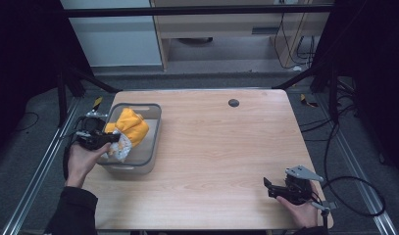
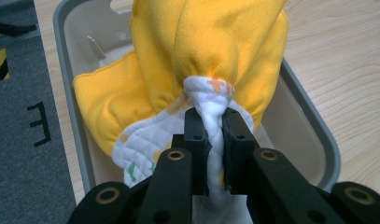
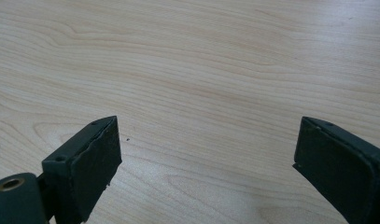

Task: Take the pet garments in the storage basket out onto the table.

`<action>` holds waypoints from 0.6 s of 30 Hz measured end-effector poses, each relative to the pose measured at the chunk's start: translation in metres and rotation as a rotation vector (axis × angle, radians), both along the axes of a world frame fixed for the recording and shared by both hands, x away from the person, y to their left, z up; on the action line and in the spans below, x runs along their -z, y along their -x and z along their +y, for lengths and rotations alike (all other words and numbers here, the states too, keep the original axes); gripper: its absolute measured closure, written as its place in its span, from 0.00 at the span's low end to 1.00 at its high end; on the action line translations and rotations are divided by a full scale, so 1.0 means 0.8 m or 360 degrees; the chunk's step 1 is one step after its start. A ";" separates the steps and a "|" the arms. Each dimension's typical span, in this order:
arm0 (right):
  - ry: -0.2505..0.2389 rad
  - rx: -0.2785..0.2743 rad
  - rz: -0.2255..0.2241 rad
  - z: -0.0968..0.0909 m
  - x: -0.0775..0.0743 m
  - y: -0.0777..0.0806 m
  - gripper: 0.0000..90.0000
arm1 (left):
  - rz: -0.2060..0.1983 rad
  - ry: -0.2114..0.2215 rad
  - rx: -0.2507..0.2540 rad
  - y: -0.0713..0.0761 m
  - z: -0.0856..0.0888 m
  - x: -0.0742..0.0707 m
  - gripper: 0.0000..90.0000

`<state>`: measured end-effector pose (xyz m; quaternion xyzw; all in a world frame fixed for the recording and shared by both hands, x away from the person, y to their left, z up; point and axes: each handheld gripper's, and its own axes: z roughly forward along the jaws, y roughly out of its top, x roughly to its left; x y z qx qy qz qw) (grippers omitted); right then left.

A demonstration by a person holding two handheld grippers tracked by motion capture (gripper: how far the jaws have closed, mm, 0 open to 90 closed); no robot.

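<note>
A: At the far left, the left gripper [image 2: 212, 122] pinches a twisted white corner of the cloth [image 1: 130, 128]. The cloth is yellow outside, with a white quilted lining, and it hangs over the bin [image 1: 156, 128] with its lower part inside.

B: So what can go wrong there?

A: The grip is only on a thin rope of fabric (I see no big fold between the jaws). If the cloth is heavier than it looks, this rope could slide out, and the cloth would fall back into the bin, or half over the rim.

B: And the bin itself?

A: It stands near the left edge of the table [image 1: 221, 147]. If the cloth catches on the rim during a lift, I think the bin could tip or move toward this edge.

B: Then to the right?

A: The right gripper [image 1: 268, 188] rests low near the right front corner, jaws spread wide, with nothing between them but bare wood. It is well apart from the bin, so it cannot steady it quickly.
</note>
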<state>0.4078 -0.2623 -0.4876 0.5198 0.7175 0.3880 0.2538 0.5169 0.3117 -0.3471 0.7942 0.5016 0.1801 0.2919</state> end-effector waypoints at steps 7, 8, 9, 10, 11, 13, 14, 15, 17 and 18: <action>-0.0001 -0.0002 0.0000 0.000 0.000 0.000 0.08 | -0.0034 -0.0005 0.0049 0.007 -0.007 -0.014 0.91; -0.0001 0.0000 0.0002 0.000 0.000 0.000 0.08 | -0.0040 -0.0008 0.0063 0.008 -0.008 -0.016 0.91; -0.0002 0.0000 0.0001 0.000 0.000 0.000 0.08 | -0.0044 -0.0009 0.0070 0.009 -0.009 -0.017 0.91; -0.0002 0.0001 0.0000 0.000 0.000 0.000 0.08 | -0.0045 -0.0012 0.0075 0.009 -0.011 -0.018 0.91; -0.0007 0.0001 0.0002 0.000 -0.001 0.001 0.08 | -0.0047 -0.0009 0.0082 0.010 -0.012 -0.020 0.91; -0.0012 0.0002 0.0003 0.000 -0.001 0.001 0.08 | -0.0059 -0.0008 0.0093 0.012 -0.014 -0.023 0.91; -0.0012 0.0003 0.0004 0.000 -0.001 0.001 0.08 | -0.0065 -0.0006 0.0099 0.013 -0.015 -0.024 0.91; 0.0000 -0.0001 -0.0007 0.000 -0.001 0.000 0.08 | -0.0065 -0.0005 0.0104 0.014 -0.016 -0.026 0.91; 0.0000 -0.0001 -0.0008 0.000 -0.001 0.000 0.08 | -0.0073 -0.0009 0.0119 0.016 -0.019 -0.028 0.91; 0.0003 -0.0001 -0.0011 0.000 -0.001 0.000 0.08 | -0.0075 -0.0011 0.0123 0.017 -0.020 -0.029 0.91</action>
